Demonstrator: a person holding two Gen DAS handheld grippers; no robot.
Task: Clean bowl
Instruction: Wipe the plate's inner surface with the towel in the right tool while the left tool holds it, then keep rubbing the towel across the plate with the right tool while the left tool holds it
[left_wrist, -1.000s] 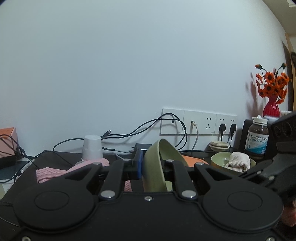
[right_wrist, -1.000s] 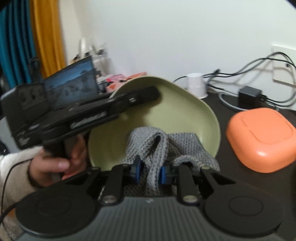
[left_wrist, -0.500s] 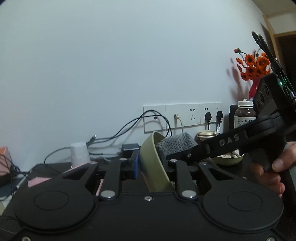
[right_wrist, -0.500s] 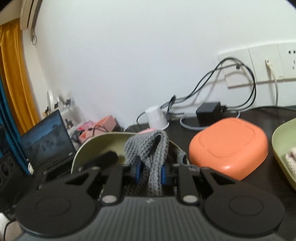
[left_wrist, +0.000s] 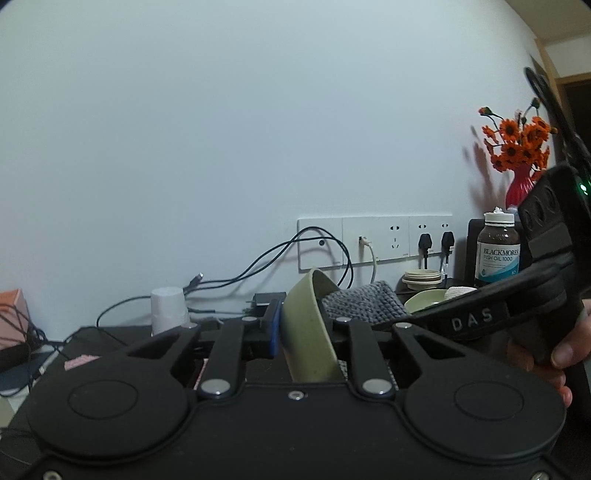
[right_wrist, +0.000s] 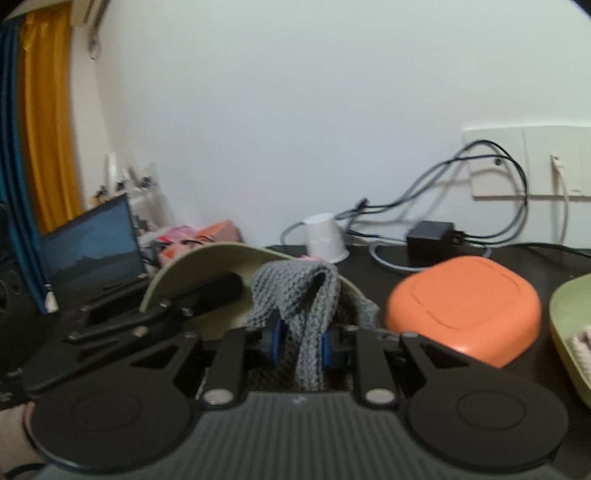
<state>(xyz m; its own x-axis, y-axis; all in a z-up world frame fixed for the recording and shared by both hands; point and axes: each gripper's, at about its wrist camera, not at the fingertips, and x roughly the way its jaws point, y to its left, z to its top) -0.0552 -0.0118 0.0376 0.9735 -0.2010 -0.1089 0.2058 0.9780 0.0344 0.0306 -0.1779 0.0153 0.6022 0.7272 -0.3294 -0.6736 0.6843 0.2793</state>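
A pale green bowl (left_wrist: 308, 347) stands tilted on edge, and my left gripper (left_wrist: 303, 321) has its jaws closing on the rim, pads pressed to it. Grey knitted cloth (left_wrist: 364, 304) shows behind that rim inside the bowl. In the right wrist view my right gripper (right_wrist: 299, 341) is shut on the grey cloth (right_wrist: 306, 291), which rests against the inside of the bowl (right_wrist: 207, 266). One black left finger (right_wrist: 221, 288) lies inside the bowl wall. A hand (left_wrist: 565, 354) holds the right tool.
An orange lidded box (right_wrist: 465, 314) sits right of the bowl on the black table. A second green bowl (right_wrist: 569, 332) with a beige cloth lies far right. A white cup (right_wrist: 325, 236), a charger (right_wrist: 430, 230), cables, a laptop (right_wrist: 92, 243) and a supplement bottle (left_wrist: 498, 254) stand around.
The right gripper with the grey cloth has come into the left wrist view and moved up inside the bowl. Its view has lifted from the bowl's inside towards the wall.
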